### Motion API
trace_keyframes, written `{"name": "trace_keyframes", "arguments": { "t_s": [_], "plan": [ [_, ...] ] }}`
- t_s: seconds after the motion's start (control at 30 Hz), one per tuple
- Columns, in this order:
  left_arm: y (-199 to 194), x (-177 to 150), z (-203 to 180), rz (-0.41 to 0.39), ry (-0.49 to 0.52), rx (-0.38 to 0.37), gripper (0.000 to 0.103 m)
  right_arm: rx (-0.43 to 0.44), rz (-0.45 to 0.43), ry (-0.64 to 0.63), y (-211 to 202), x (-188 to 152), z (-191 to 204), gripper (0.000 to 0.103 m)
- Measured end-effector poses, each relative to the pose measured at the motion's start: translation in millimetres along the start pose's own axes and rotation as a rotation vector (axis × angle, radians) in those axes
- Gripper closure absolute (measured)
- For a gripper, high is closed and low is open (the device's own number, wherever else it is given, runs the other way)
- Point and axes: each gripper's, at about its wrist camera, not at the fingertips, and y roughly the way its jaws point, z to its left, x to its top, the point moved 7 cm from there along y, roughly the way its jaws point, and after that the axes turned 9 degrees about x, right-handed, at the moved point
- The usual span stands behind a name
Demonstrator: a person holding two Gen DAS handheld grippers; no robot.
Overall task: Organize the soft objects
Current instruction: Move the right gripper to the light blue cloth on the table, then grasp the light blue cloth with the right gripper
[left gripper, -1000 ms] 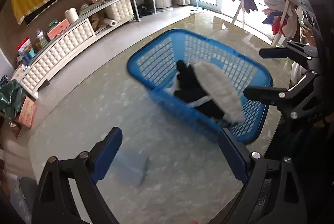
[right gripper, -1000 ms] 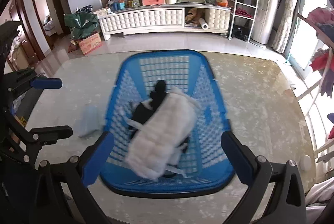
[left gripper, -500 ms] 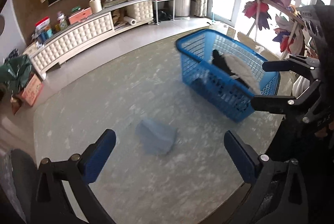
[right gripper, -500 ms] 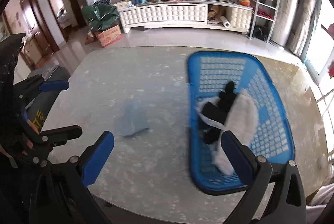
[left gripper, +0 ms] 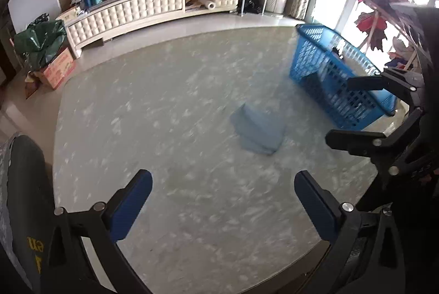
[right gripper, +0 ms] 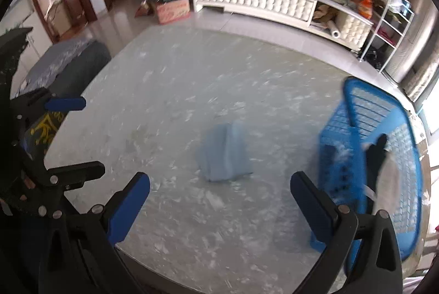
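**Blue cloth loose on the bench**

Both the left gripper (left gripper: pixel 222 196) and right gripper (right gripper: pixel 220 197) gape wide, empty. Ahead of them lies a folded pale-blue cloth (right gripper: pixel 223 155), untouched. Only the right view shows dark fabric (right gripper: pixel 378 157) inside the blue plastic lattice basket (left gripper: pixel 333 77).

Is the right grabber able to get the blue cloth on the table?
Probably yes: the right gripper is open, and the blue cloth lies alone on the table, bare surface between them.
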Motion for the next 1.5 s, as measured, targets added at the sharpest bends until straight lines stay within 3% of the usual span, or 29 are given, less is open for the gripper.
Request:
{"name": "trace_keyframes", "arguments": {
  "t_s": [0.27,0.57,0.73,0.97,1.07,1.27,1.5],
  "plan": [
    [23.4,-16.5,31.3,0.027,-0.048,0.137,0.000,-0.030,0.075,-0.027,55.8,9.4,5.6,0.000],
    [54.6,-26.2,58.6,0.096,-0.125,0.217,0.000,-0.055,0.132,0.014,103.8,11.0,-8.4,0.000],
    [71.9,-20.1,63.8,0.114,-0.142,0.206,0.000,-0.041,0.155,0.073,126.4,12.1,-29.4,0.001],
    [85.6,-6.8,59.1,0.110,-0.153,0.206,0.000,-0.019,0.191,0.135,142.2,8.1,-50.0,0.015],
    [88.7,-2.7,54.8,0.113,-0.147,0.210,0.000,-0.006,0.206,0.145,147.5,6.7,-56.7,0.028],
    [91.4,0.9,46.8,0.119,-0.113,0.193,0.000,0.000,0.209,0.153,151.8,-0.3,-66.0,0.039],
    [93.7,-1.6,47.4,0.133,-0.113,0.198,0.000,0.041,0.194,0.122,145.6,-7.0,-59.2,0.078]
  ]
}}
